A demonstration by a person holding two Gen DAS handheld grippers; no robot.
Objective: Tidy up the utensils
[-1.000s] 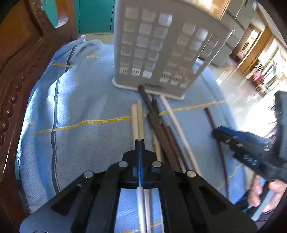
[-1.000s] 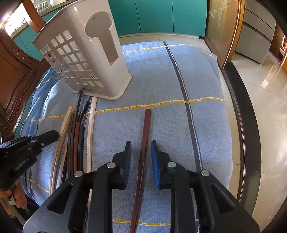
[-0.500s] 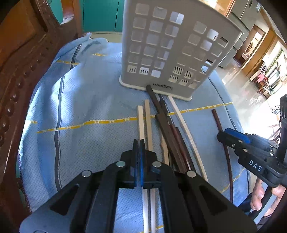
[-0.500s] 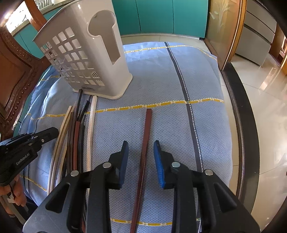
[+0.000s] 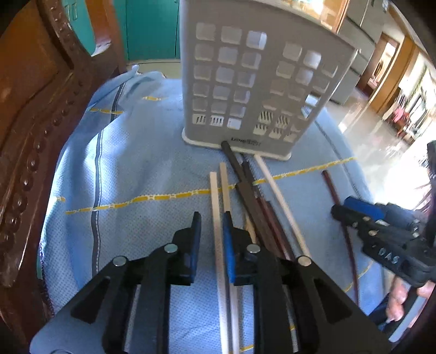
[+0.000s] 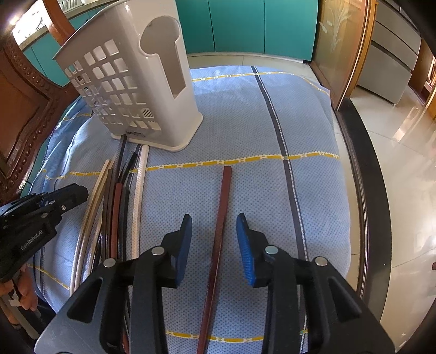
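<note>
A white slotted utensil holder (image 5: 253, 89) stands upright on the blue cloth (image 5: 141, 168); it also shows in the right wrist view (image 6: 136, 81). Several chopsticks lie in a bundle in front of it (image 5: 253, 196), (image 6: 117, 190). My left gripper (image 5: 212, 220) is open, its jaws either side of a pale chopstick (image 5: 215, 201) lying on the cloth. A lone brown chopstick (image 6: 222, 207) lies apart to the right, between the jaws of my open right gripper (image 6: 214, 226). The right gripper also shows in the left wrist view (image 5: 381, 231).
A carved wooden chair back (image 5: 32, 109) rises along the left. The cloth's right edge drops to a dark rim (image 6: 362, 190) and tiled floor (image 6: 403, 163). Teal cabinets (image 6: 245, 24) stand behind.
My left gripper was shut over the pale chopsticks and has opened. My right gripper has opened wider around the brown chopstick. The chopsticks stay on the cloth.
</note>
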